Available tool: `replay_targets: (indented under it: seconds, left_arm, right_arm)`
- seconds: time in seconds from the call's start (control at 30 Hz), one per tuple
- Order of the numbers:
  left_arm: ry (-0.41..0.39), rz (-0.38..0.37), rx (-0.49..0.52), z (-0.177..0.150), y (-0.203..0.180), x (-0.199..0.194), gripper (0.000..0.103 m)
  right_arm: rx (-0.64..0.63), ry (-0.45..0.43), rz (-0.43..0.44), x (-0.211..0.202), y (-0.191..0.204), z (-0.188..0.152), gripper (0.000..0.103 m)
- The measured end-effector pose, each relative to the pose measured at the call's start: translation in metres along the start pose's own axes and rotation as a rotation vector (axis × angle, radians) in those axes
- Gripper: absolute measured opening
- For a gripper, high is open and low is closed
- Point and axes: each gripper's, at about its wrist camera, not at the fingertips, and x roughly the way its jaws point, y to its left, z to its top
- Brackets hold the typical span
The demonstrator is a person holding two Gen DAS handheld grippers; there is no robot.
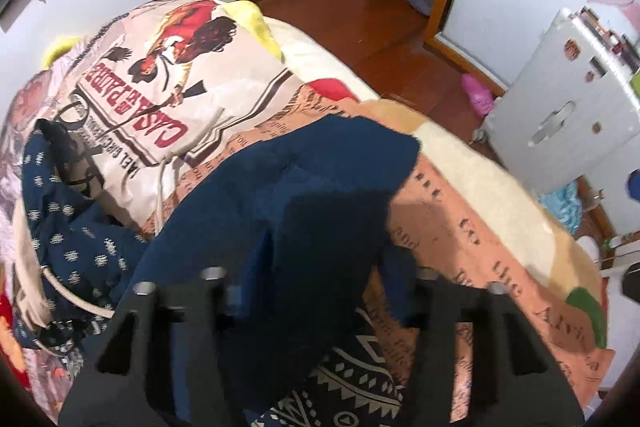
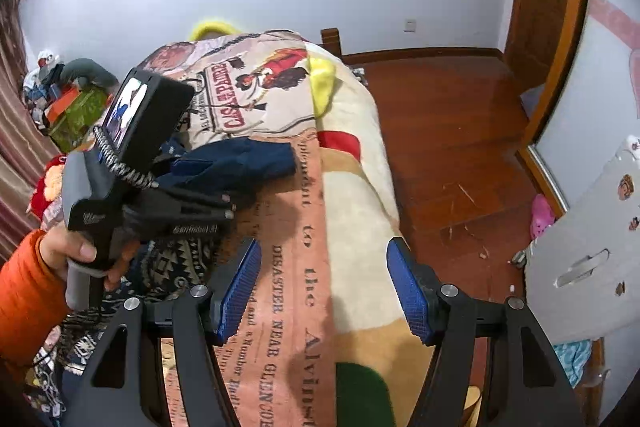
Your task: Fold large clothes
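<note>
A plain navy garment is heaped on the bed and drapes over my left gripper, hiding both fingertips; whether the jaws are shut I cannot tell. In the right wrist view the same navy garment lies just beyond the left gripper, held in a hand with an orange sleeve. My right gripper is open and empty, its blue pads spread above the printed blanket. A navy patterned garment lies at the left.
The bed is covered by a peach and cream blanket with newspaper print and a poster-print cloth. A patterned dark cloth lies near me. A white cabinet stands right of the bed. Wooden floor lies beyond.
</note>
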Motion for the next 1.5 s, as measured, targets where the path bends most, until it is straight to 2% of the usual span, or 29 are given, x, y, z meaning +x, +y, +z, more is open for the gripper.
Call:
replay_targets:
  seconds: [0.03,0.07,0.1,0.2,0.4,0.57,0.73,0.87,1.03,1.13,1.27,1.37,1.43,1.5]
  left_arm:
    - [-0.013,-0.005,-0.013,-0.001,0.002,-0.004,0.025]
    - [-0.028,-0.012,-0.034,-0.001,0.005,-0.01,0.013]
    - [-0.044,-0.02,-0.053,-0.001,0.01,-0.016,0.009]
    - [-0.083,-0.05,-0.107,-0.003,0.024,-0.036,0.008]
    - [-0.225,-0.03,-0.163,-0.022,0.061,-0.114,0.007]
    - [-0.313,0.055,-0.239,-0.063,0.113,-0.179,0.007]
    - [-0.333,0.15,-0.345,-0.114,0.175,-0.211,0.007]
    - [-0.299,0.169,-0.417,-0.161,0.217,-0.206,0.007]
    - [-0.198,0.209,-0.521,-0.223,0.265,-0.159,0.007]
    - [-0.148,0.175,-0.591,-0.25,0.287,-0.13,0.007]
    - [-0.064,0.088,-0.668,-0.281,0.305,-0.093,0.008]
    - [-0.038,0.011,-0.725,-0.299,0.314,-0.081,0.014]
    - [-0.037,-0.011,-0.74,-0.308,0.317,-0.081,0.022]
    - [-0.033,0.011,-0.742,-0.316,0.317,-0.085,0.036]
  right_arm:
    - [-0.002,0.0,0.002,0.001,0.0,0.0,0.063]
    - [-0.001,-0.001,0.004,0.001,0.001,-0.001,0.063]
    - [0.001,0.001,0.008,0.003,0.001,0.001,0.063]
    - [0.006,0.003,0.021,0.007,0.004,0.001,0.063]
    - [0.0,0.006,0.064,0.017,0.02,0.007,0.063]
    - [-0.014,0.021,0.121,0.028,0.044,0.016,0.063]
    - [-0.042,0.028,0.147,0.037,0.07,0.02,0.063]
    - [-0.065,0.048,0.146,0.048,0.088,0.022,0.063]
    - [-0.054,0.073,0.149,0.059,0.103,0.021,0.063]
    - [-0.049,0.1,0.147,0.067,0.111,0.019,0.063]
    - [-0.054,0.127,0.127,0.076,0.118,0.017,0.063]
    - [-0.053,0.141,0.112,0.082,0.121,0.016,0.063]
    - [-0.054,0.154,0.109,0.085,0.121,0.014,0.063]
    - [-0.061,0.164,0.107,0.087,0.122,0.013,0.063]
